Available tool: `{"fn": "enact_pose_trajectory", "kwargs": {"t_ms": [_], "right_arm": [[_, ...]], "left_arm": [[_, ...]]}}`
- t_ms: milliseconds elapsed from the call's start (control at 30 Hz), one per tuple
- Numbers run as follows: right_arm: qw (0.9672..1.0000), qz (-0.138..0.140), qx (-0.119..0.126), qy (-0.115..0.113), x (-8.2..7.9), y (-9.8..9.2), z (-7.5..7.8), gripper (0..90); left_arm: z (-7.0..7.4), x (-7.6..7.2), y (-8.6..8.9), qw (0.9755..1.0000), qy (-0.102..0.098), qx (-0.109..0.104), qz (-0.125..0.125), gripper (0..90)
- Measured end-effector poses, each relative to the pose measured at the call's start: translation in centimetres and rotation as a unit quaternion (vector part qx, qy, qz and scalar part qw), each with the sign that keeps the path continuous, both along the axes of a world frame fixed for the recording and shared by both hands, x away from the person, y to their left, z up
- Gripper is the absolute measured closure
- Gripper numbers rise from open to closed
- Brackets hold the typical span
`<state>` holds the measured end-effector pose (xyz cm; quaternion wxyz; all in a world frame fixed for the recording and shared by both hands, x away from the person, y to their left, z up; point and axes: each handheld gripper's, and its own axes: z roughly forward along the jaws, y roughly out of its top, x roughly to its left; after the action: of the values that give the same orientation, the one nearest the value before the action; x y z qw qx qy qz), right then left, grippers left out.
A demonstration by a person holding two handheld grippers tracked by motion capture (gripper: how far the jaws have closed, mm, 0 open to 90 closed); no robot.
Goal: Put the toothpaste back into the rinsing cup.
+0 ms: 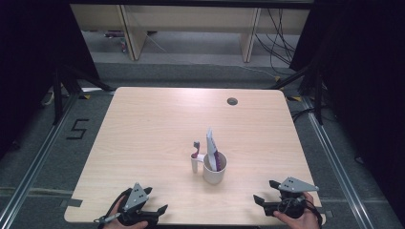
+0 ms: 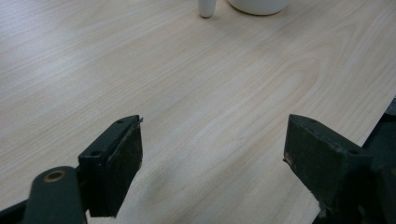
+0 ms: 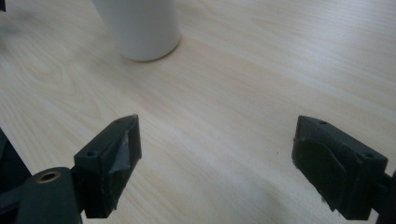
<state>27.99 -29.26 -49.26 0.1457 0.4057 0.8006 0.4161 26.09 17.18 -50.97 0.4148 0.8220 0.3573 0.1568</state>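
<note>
With both our left gripper [image 1: 155,206] and right gripper [image 1: 265,191] released and empty, a careless reach could topple the white ceramic mug [image 1: 214,168] holding the tall purple-and-white tube [image 1: 211,149].

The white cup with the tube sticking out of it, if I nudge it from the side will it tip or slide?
The cup would probably slide: it looks squat, with a broad flat base on the smooth table. The tall tube leans loosely inside, so it may shift. The toothbrush standing beside the cup looks likelier to topple.
</note>
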Motion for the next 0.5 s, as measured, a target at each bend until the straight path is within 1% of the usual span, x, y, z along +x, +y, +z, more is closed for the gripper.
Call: {"fn": "enact_pose_trajectory", "kwargs": {"t_ms": [33, 67, 100, 133, 167, 200, 233, 267, 300, 333, 400, 433, 467, 500], "right_arm": [[0.9999, -0.004, 0.007, 0.012, -0.2, 0.16, -0.08, 16.9], [0.9998, -0.006, 0.005, 0.017, -0.36, 0.23, -0.14, 16.9], [0.9999, 0.008, -0.011, 0.002, -0.24, 0.09, -0.23, 16.8], [0.9999, 0.009, -0.006, 0.013, -0.38, 0.2, -0.24, 16.8], [0.9999, 0.009, -0.006, 0.013, -0.38, 0.2, -0.24, 16.8], [0.9998, 0.012, -0.008, 0.012, -0.54, 0.31, -0.38, 16.7], [0.9997, 0.018, -0.018, 0.002, -0.44, 0.18, -0.42, 16.7], [0.9996, 0.02, -0.02, 0.005, -0.5, 0.19, -0.48, 16.7], [0.9996, 0.021, -0.017, 0.011, -0.55, 0.25, -0.58, 16.6], [0.9994, 0.017, -0.019, 0.023, -0.69, 0.28, -0.56, 16.7], [0.9993, 0.022, -0.028, 0.012, -0.72, 0.23, -0.63, 16.6], [0.9992, 0.025, -0.029, 0.011, -0.74, 0.23, -0.68, 16.6], [0.9992, 0.023, -0.021, 0.024, -0.89, 0.36, -0.72, 16.7], [0.9989, 0.033, -0.025, 0.022, -0.78, 0.26, -0.76, 16.7]], "left_arm": [[0.0, 0.0, 0.0, 1.0, 0.0, 0.0, 0.0, 19.1], [0.0, 0.0, 0.0, 1.0, 0.0, 0.0, 0.0, 19.0], [-0.01, 0.01, 0.0, 1.0, 0.0, 0.0, 0.0, 19.0], [-0.01, 0.0, 0.0, 1.0, 0.0, 0.0, 0.0, 19.1], [-0.01, 0.0, 0.0, 1.0, 0.0, 0.0, 0.0, 19.0], [-0.01, -0.04, -0.02, 1.0, 0.001, -0.001, 0.001, 19.0], [-0.01, -0.04, -0.02, 1.0, 0.001, -0.001, 0.001, 19.1], [-0.01, 0.0, 0.01, 1.0, 0.0, 0.0, 0.0, 19.0], [-0.03, 0.01, 0.02, 1.0, 0.0, 0.0, 0.0, 19.1], [-0.07, 0.0, -0.05, 1.0, 0.0, -0.004, 0.002, 19.0], [-0.07, 0.0, -0.05, 1.0, 0.0, -0.004, 0.002, 19.1], [-0.06, 0.0, -0.05, 1.0, 0.0, -0.004, 0.002, 19.0], [-0.07, 0.01, -0.05, 1.0, 0.0, -0.004, 0.002, 19.0], [-0.07, 0.01, -0.04, 1.0, 0.0, -0.004, 0.002, 19.0]]}}
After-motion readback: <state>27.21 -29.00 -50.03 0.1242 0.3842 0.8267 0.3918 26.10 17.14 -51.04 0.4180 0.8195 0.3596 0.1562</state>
